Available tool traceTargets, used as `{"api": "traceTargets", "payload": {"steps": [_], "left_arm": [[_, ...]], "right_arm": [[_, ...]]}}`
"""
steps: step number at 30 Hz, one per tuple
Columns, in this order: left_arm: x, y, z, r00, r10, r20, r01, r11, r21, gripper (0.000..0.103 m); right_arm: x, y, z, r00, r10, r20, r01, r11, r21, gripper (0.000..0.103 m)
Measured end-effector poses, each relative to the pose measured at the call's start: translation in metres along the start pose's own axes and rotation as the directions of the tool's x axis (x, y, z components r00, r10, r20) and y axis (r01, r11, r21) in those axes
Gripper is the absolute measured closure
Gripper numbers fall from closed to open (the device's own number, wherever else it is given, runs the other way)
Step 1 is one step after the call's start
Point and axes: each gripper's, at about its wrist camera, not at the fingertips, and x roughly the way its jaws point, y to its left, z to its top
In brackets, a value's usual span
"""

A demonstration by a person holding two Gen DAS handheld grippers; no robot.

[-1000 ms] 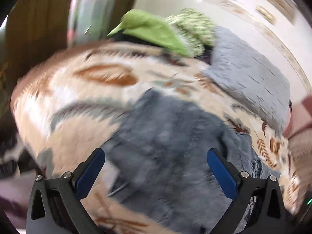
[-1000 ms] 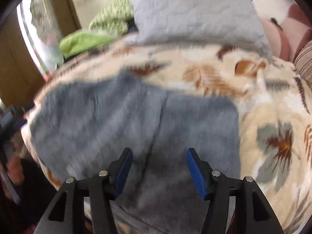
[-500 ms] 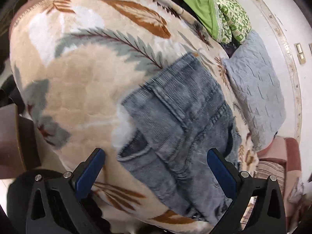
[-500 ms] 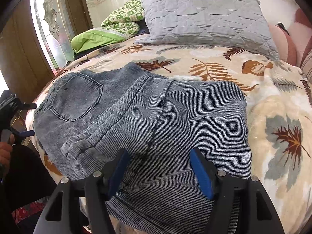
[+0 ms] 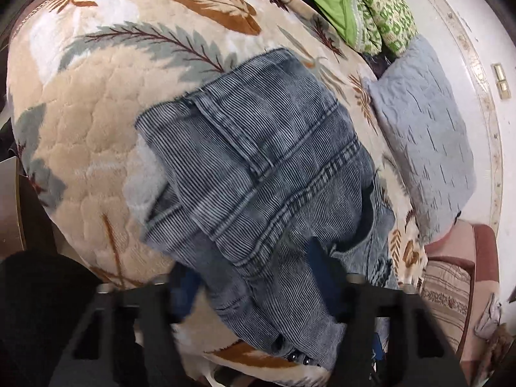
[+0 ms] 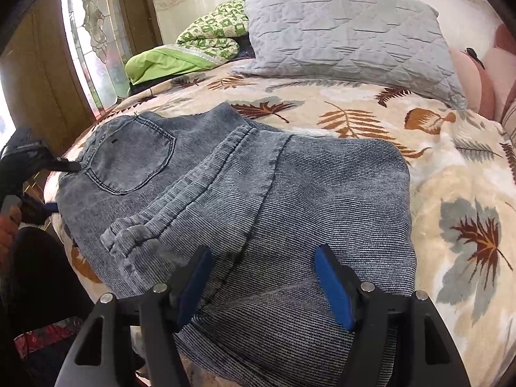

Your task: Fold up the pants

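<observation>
Soft daylight, fisheye-bent edges; the left view's tongs (image 5: 254,277) blur.

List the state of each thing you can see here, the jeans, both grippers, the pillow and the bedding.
jeans: partly folded, back pocket up, flat on the blanket
left gripper: blurred, open around the waistband edge
right gripper: open, over the near fold
grey pillow: lying flat
leaf-print blanket: spread flat
green quilt: folded, beside the pillow

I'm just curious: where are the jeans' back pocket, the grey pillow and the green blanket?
pocket (image 6: 132,156), right wrist view, its middle.
pillow (image 6: 348,35), right wrist view, its quilted face.
blanket (image 6: 161,63), right wrist view, its plain green fold.
</observation>
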Motion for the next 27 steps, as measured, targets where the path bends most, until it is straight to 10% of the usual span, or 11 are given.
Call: {"api": "traceTargets", "payload": {"steps": [10,13,16,21,27], "left_arm": [[-0.016,-0.035,0.000,0.996,-0.021,0.088,0.011,0.994,0.112,0.063],[-0.004,-0.047,0.003,0.998,-0.012,0.065,0.001,0.984,0.176,0.031],[0.011,-0.042,0.002,0.997,0.042,0.068,-0.052,0.986,0.157,0.028],[0.014,-0.033,0.007,0.993,0.071,0.093,-0.084,0.986,0.146,0.070],[-0.001,-0.058,-0.002,0.980,0.105,0.170,-0.146,0.956,0.254,0.076]], "right_arm": [[0.002,0.000,0.002,1.000,0.006,0.008,-0.006,1.000,-0.010,0.031],[0.003,-0.001,0.003,1.000,0.013,0.012,-0.013,1.000,-0.008,0.030],[0.004,-0.002,0.004,1.000,0.015,0.013,-0.015,1.000,-0.009,0.029],[0.004,-0.002,0.004,1.000,0.016,0.013,-0.016,1.000,-0.010,0.029],[0.002,-0.005,0.007,1.000,0.026,0.002,-0.026,1.000,0.015,0.029]]}}
